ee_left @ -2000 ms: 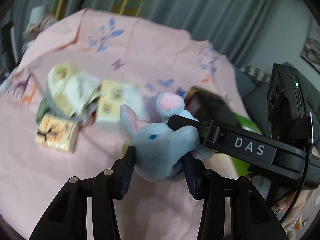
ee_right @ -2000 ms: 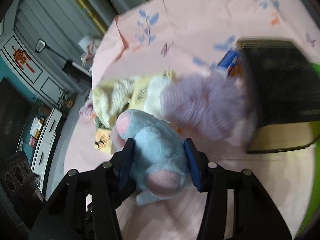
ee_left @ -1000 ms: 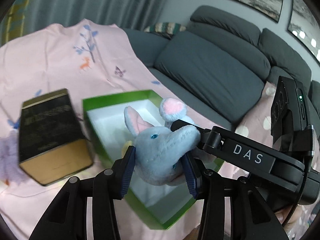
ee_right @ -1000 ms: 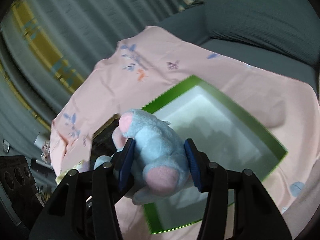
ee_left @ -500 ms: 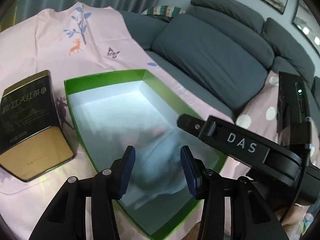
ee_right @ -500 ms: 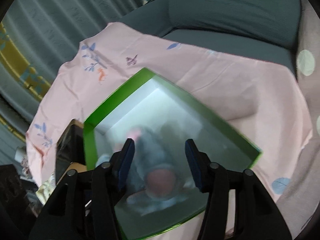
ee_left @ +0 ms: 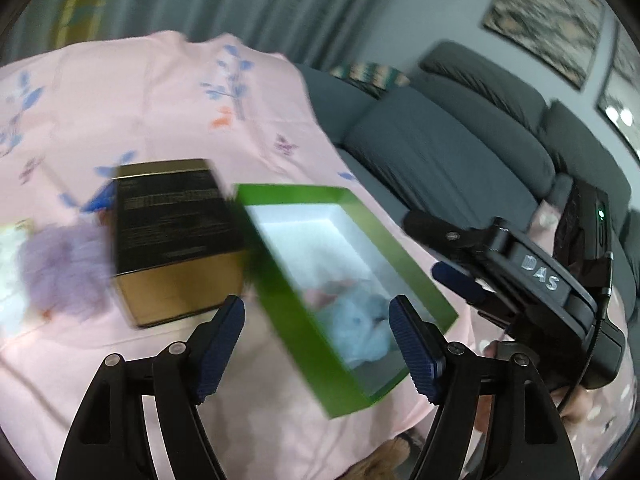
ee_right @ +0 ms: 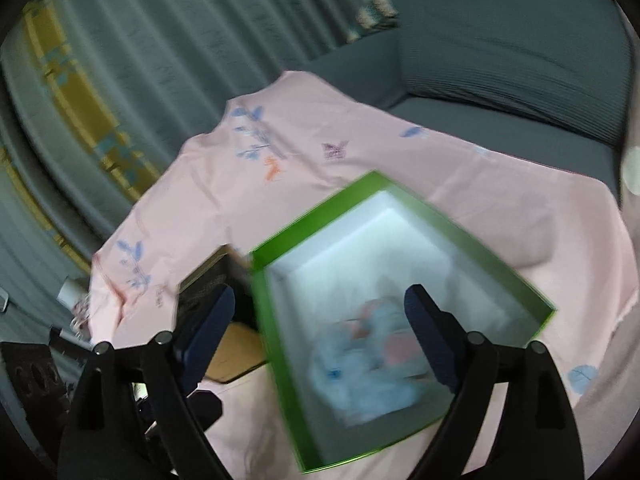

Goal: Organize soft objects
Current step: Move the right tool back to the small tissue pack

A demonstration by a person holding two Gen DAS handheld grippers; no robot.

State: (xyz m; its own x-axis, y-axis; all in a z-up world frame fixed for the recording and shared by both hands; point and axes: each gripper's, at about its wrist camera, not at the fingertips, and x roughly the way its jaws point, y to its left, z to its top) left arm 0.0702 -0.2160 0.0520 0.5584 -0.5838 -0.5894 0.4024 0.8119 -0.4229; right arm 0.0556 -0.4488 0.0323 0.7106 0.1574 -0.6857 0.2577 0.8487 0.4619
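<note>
Blue plush mouse (ee_left: 360,326) lies loose inside green white-lined box (ee_left: 280,312); left gripper (ee_left: 316,344) and right gripper (ee_right: 320,334) just spread wide, nothing between them, apparently to drop it there.

Blue plush bunny (ee_left: 360,326) lies inside green box (ee_left: 280,304).

Both wrist views angled down from close above, sharing the green box (ee_left: 280,312) (ee_right: 280,360) on the pink sheet (ee_left: 140,92) (ee_right: 280,128).
</note>
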